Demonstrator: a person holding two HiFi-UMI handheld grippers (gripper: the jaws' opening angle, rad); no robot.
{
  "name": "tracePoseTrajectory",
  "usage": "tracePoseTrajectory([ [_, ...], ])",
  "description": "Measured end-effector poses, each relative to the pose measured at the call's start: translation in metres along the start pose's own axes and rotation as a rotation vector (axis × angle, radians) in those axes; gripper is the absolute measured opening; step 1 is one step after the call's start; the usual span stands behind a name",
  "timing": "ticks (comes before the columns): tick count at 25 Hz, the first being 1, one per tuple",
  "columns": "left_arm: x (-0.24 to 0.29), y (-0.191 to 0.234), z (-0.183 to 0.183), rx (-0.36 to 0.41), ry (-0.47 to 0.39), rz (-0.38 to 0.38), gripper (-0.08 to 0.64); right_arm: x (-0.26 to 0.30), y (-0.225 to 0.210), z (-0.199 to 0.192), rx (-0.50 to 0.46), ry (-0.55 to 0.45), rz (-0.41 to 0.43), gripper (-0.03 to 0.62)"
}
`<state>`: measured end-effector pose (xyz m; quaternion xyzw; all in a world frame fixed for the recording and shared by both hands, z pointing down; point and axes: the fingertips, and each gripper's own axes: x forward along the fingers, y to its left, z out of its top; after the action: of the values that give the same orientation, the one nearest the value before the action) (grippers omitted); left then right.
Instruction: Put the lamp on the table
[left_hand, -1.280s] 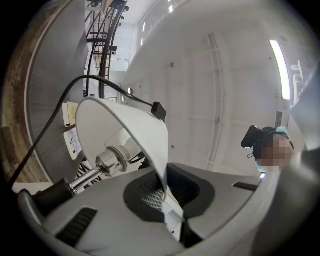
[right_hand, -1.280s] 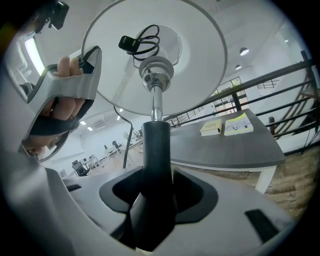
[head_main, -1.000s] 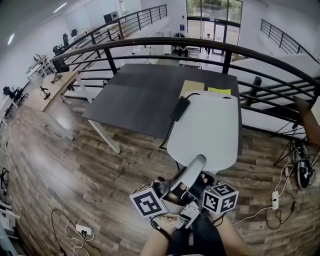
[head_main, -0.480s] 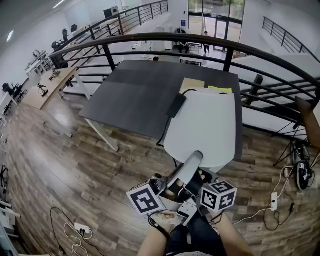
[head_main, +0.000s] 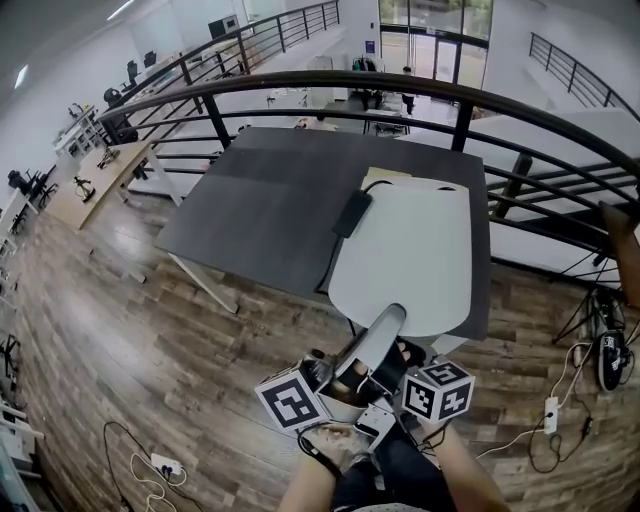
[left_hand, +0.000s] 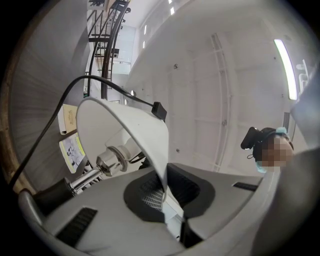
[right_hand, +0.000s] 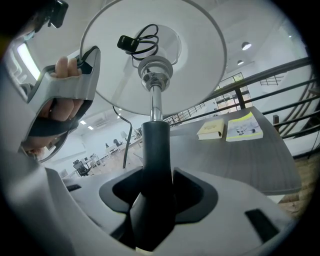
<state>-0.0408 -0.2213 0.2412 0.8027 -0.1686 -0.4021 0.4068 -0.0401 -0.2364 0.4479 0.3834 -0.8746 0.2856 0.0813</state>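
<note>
white-shaded black-stemmed lamp (head_main: 410, 250): over dark grey table (head_main: 270, 200) near edge
left gripper (left_hand: 165, 200): pinching shade rim
right gripper (right_hand: 152, 200): clamped on stem

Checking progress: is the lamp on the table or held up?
Held up: the right gripper clamps the lamp by its black stem, the left gripper pinches its shade rim.

Dark grey surface (head_main: 270, 200) is standing on a wood-plank floor (head_main: 120, 330). 2 books are lying side by side near its far edge: a tan book (right_hand: 213, 129) and a yellow-green book (right_hand: 243, 126).
</note>
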Motion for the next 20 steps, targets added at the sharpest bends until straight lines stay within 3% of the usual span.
tracePoseTrajectory([
  [20, 0.091, 0.074, 0.042, 0.033, -0.024, 0.014, 0.014, 0.058, -0.086, 0.073, -0.013, 0.01, 0.034, 0.207],
])
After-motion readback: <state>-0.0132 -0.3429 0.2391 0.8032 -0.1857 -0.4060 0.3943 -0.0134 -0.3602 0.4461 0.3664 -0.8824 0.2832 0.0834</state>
